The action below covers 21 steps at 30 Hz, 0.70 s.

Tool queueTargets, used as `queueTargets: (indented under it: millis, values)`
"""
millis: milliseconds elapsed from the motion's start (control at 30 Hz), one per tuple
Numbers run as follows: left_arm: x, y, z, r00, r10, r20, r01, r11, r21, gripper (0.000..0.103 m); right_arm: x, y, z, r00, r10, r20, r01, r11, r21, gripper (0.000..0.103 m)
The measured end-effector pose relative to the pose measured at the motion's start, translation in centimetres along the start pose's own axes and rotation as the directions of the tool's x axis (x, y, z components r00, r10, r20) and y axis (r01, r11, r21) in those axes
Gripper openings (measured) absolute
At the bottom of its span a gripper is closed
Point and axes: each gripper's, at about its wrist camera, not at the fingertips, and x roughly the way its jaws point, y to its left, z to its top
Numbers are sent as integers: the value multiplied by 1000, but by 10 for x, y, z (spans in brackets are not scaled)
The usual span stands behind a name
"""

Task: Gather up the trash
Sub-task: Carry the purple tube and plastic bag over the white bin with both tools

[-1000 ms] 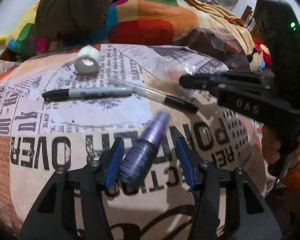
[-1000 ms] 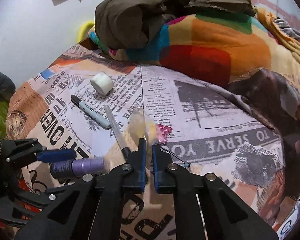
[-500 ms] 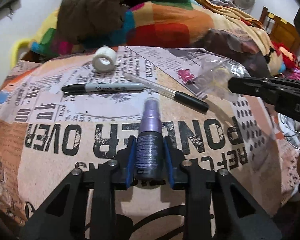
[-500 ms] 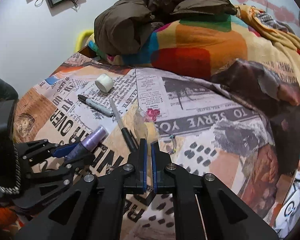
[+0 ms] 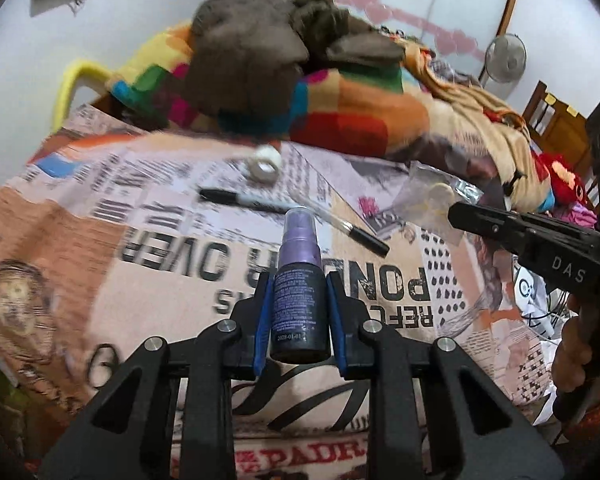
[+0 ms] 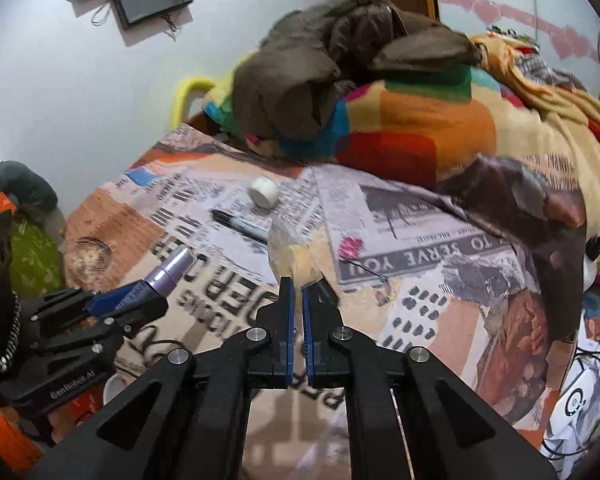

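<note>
Marker, pen and tape roll clutter the far bedspread; near part bare.

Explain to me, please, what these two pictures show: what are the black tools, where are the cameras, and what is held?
No robot: a person holds one hand tool in each hand, each with its own camera looking along two fingers. One picture looks from the left gripper, shut on a purple spray bottle. The other looks from the right gripper, shut on a clear plastic bag. On the newspaper-print bedcover lie a roll of tape, a marker and a pen. Behind are a colourful blanket and a brown jacket.
</note>
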Motion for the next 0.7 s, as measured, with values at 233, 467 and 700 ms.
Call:
queueTargets:
  millis: [233, 467, 700]
  values:
    - [-77, 22, 5, 995, 34, 93, -34, 999, -5, 25, -40, 51, 16, 998, 31, 61, -28, 998, -60, 4]
    - [-143, 53, -6, 984, 87, 154, -82, 996, -40, 25, -64, 113, 21, 992, 83, 97, -69, 987, -143, 4]
    - [-203, 96, -28, 966, 153, 207, -135, 986, -101, 25, -71, 178, 17, 981, 170, 90, -149, 968, -203, 4]
